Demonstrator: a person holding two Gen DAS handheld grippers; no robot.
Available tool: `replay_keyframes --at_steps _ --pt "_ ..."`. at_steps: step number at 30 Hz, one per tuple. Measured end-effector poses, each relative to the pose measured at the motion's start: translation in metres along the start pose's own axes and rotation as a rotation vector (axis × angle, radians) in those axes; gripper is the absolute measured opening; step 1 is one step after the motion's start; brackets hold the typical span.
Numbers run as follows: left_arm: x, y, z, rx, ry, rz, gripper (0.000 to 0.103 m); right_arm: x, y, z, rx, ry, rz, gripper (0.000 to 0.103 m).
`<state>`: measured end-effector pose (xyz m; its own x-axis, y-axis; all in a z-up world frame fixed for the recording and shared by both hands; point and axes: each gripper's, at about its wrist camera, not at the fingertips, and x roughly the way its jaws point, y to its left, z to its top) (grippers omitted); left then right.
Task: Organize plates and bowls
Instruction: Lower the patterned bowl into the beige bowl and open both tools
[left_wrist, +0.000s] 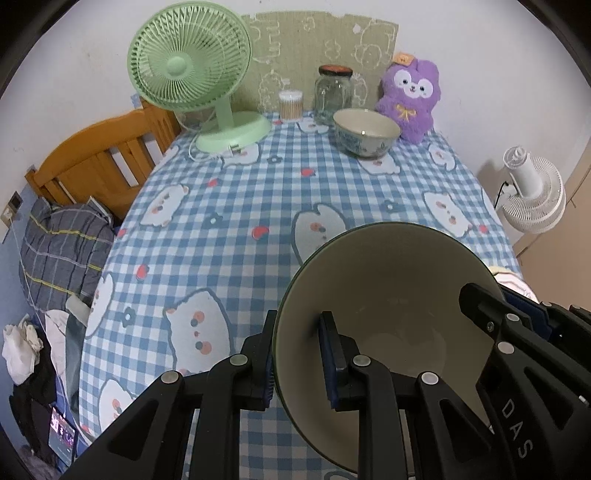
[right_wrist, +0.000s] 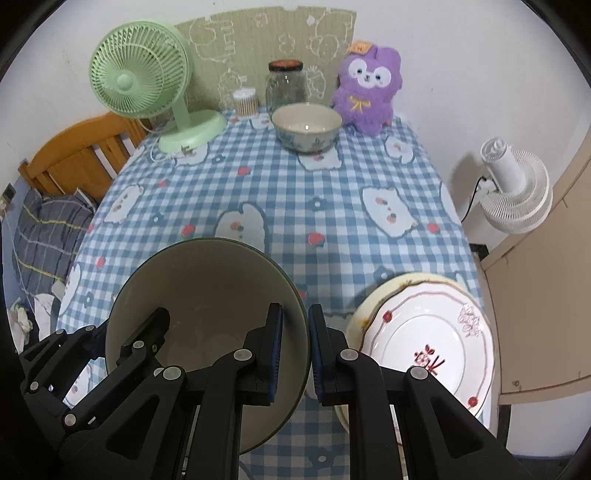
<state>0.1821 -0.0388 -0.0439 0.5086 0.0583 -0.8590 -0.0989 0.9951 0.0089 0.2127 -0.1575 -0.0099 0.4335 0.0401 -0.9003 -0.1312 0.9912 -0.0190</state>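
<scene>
White letters reading "DAS" run down the black body of the right gripper (left_wrist: 517, 373) seen in the left wrist view, while red characters, not legible, mark the centre of the white plate (right_wrist: 428, 343).

Setting: home bedroom. Wooden bed frame (left_wrist: 107, 162) with plaid bedding (left_wrist: 62, 254) at 9 o'clock. Surface under a checked cartoon cloth (left_wrist: 236, 229). At 12 o'clock: green fan (left_wrist: 192, 74), glass jar (left_wrist: 333, 94), purple plush (left_wrist: 412, 98). White fan (left_wrist: 535, 192) at 3 o'clock.
</scene>
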Motion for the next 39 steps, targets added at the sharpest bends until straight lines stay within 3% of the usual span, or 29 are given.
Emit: replay_keyframes --at_steps 13,21,24,39 --pt "0.026 0.006 -0.014 -0.02 0.072 0.001 0.019 0.027 0.006 -0.01 -0.002 0.076 0.007 0.017" --pt "0.031 0.007 -0.016 -0.002 0.067 0.027 0.019 0.036 0.01 -0.01 0.004 0.097 0.013 0.017" --pt "0.039 0.012 -0.017 -0.023 0.104 0.012 0.019 0.04 0.012 -0.012 0.001 0.109 0.015 0.017" --pt "0.049 0.011 -0.02 -0.033 0.129 -0.009 0.019 0.046 0.012 -0.012 0.001 0.103 -0.014 0.018"
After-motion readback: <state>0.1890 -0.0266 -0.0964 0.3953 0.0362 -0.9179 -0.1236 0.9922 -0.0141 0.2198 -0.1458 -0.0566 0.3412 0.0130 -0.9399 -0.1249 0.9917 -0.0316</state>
